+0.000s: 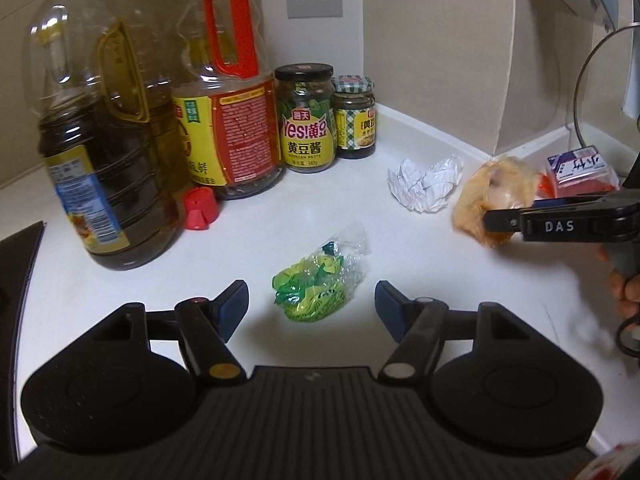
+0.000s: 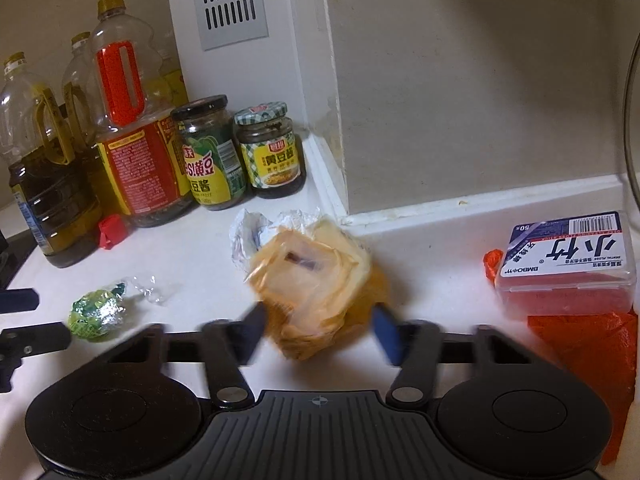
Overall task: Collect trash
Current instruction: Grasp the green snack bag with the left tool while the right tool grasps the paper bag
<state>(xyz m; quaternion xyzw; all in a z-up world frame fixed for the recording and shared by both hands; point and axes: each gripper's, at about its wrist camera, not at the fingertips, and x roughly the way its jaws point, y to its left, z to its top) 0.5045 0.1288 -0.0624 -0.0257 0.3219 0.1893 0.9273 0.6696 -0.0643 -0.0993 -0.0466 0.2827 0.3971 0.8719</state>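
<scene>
A crumpled green and clear wrapper (image 1: 316, 292) lies on the white counter (image 1: 280, 220), in the gap just ahead of my left gripper (image 1: 310, 298). Its jaws stand wide open and touch nothing. A crumpled yellow plastic bag (image 2: 316, 280) sits between the blurred fingers of my right gripper (image 2: 318, 328), and both pads touch its sides. In the left wrist view one right finger (image 1: 500, 220) lies across the yellow bag (image 1: 492, 188). A ball of white paper (image 1: 424, 184) rests behind it, against the bag. The green wrapper (image 2: 96, 316) is beside the left fingers (image 2: 24, 300).
Large oil bottles (image 1: 100, 140), a soy sauce bottle (image 1: 236, 120), two paste jars (image 1: 306, 120) and a red cap (image 1: 200, 208) line the back left. A clear floss box (image 2: 568, 264) on an orange bag (image 2: 588, 344) sits at right. A wall corner (image 2: 332, 160) juts in; a dark stove edge (image 1: 16, 280) lies left.
</scene>
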